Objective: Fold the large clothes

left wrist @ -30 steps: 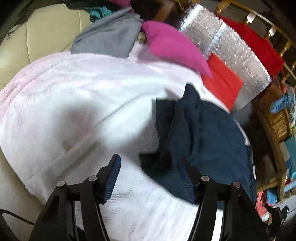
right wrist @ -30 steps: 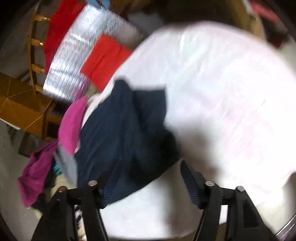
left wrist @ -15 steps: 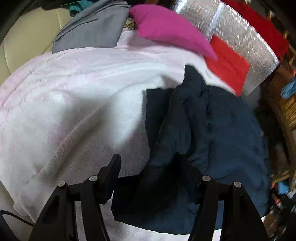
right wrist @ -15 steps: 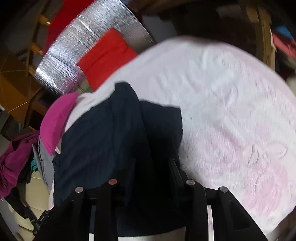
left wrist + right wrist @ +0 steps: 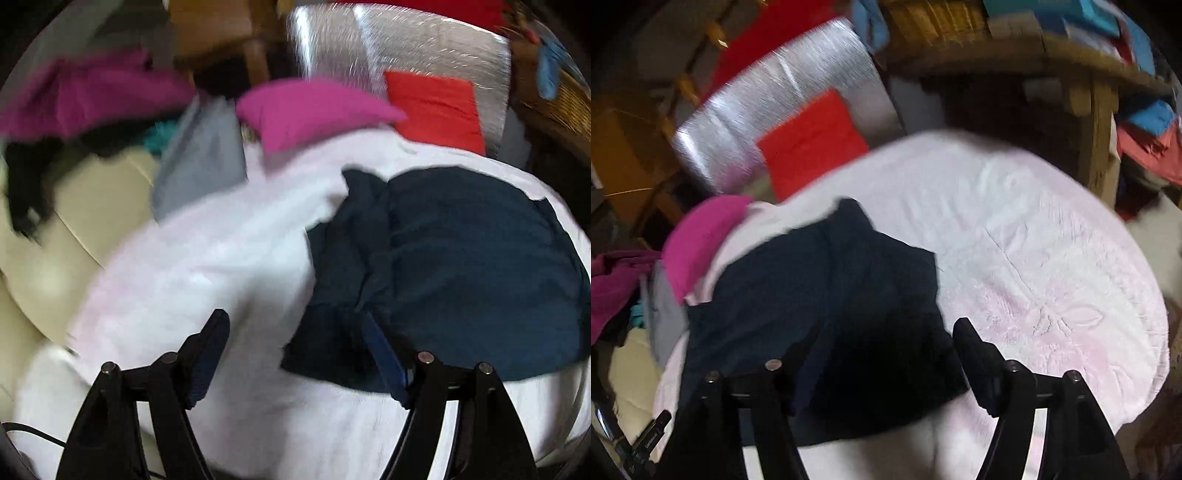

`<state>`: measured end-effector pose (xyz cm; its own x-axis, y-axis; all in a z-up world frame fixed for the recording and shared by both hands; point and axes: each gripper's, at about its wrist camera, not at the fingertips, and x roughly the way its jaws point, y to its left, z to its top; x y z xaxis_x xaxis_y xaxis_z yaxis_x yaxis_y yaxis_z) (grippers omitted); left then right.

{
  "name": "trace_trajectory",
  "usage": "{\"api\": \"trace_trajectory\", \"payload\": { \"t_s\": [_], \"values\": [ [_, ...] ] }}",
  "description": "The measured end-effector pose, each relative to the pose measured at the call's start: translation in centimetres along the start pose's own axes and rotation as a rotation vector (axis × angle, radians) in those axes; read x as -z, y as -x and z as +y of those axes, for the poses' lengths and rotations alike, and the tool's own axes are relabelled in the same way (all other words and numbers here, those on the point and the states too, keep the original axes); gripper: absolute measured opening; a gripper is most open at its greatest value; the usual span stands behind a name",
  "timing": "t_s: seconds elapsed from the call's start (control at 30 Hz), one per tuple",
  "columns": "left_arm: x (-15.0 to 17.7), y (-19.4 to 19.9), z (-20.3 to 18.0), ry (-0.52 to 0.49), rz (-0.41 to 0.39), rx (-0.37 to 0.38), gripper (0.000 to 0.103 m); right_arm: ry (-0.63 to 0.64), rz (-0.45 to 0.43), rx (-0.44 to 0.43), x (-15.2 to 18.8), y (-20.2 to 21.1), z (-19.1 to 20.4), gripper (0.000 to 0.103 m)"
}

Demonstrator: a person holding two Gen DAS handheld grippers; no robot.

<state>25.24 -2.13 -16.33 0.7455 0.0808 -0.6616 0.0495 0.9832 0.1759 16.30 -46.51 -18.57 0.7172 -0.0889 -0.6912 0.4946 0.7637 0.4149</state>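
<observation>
Garment: navy garment (image 5: 472, 266) is lying part-folded on pink blanket (image 5: 229, 266), bunched ridge running down its near-left side; same piece in right view (image 5: 820, 295).
L gripper (image 5: 295, 354): fingers are spreading, nothing pinched; right finger (image 5: 380, 354) is sitting over garment's near edge, left one over bare blanket.
R gripper (image 5: 882, 358): fingers are spreading too, no cloth pinched, garment's near hem lying under and between them.
Step, my read: fold is just being let go; next is prob. smoothing or a re-grip for another fold.
How to do well: be pinching only the top layer at two near corners, not the blanket under it; be keeping both hands level w/ each other so edge is landing straight; be flattening that ridge before folding over it.
Hidden/unclear: both views are blurring w/ motion; near hem is vanishing behind R gripper's frame; garment type, sleeves, collar not readable; layer count can't tell; pink pillow (image 5: 314, 110) and grey cloth (image 5: 199, 162) are covering blanket's far edge.
</observation>
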Motion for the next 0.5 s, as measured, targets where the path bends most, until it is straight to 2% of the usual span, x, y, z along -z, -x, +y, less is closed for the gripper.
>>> {"api": "trace_trajectory", "payload": {
  "t_s": [0.1,0.2,0.33,0.43,0.5],
  "values": [
    [-0.2,5.4,0.3,-0.028,-0.092,-0.054,0.090,0.065,-0.018,-0.037,0.9,3.5,2.5,0.075],
    [-0.5,10.8,1.1,-0.009,-0.185,-0.048,0.094,0.183,-0.042,-0.044,2.2,7.3,5.5,0.080],
    [-0.9,16.4,2.7,0.038,-0.233,-0.032,0.097,0.247,-0.092,-0.060,3.7,12.7,7.6,0.089],
    [-1.0,19.8,3.4,0.064,-0.275,-0.021,0.098,0.275,-0.115,-0.067,4.7,16.3,8.7,0.091],
    [-1.1,21.6,3.7,0.072,-0.291,-0.003,0.098,0.304,-0.141,-0.040,5.9,19.1,9.3,0.092]
  ]
}}
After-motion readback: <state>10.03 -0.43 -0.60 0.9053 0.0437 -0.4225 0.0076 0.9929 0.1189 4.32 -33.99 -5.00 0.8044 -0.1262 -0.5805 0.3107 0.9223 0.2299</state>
